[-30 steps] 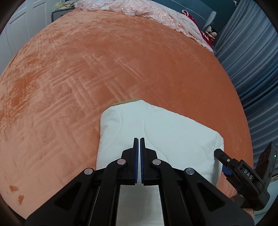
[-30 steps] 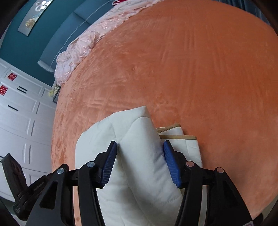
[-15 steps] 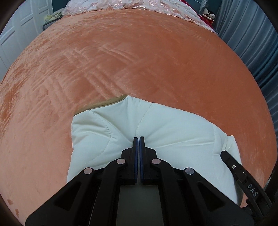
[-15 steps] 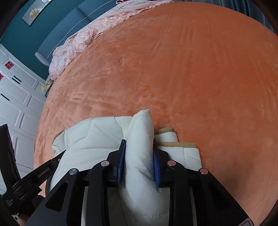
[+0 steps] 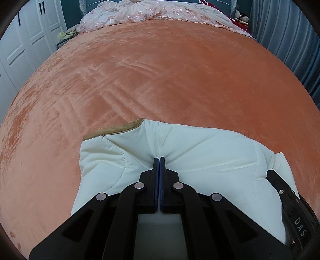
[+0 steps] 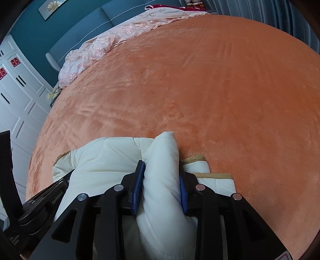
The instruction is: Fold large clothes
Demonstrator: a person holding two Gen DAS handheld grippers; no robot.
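Note:
A white quilted garment [image 5: 200, 152] with tan trim [image 5: 116, 130] lies folded on the near part of the orange bed. My left gripper [image 5: 159, 158] is shut, and its tips press down into the padding, which puckers around them. The right gripper's finger [image 5: 280, 192] shows at the garment's right end. In the right wrist view, the right gripper [image 6: 161, 164] has a thick raised fold of the garment [image 6: 100, 156] between its blue pads [image 6: 138, 184]. The pads squeeze the fold while the jaws are opening slightly. The left gripper [image 6: 60, 186] lies at the left on the cloth.
The orange plush blanket [image 5: 160, 70] covers the bed far beyond the garment. Pink embroidered bedding [image 5: 150, 12] is heaped at the head end. White wardrobe doors [image 5: 30, 40] stand at the left, blue curtains [image 5: 290, 40] at the right, and plush toys [image 5: 242, 16] sit in the far corner.
Both grippers came down onto the garment. The right jaws closed from wide apart onto the raised fold. The shut left tips sank into the padding.

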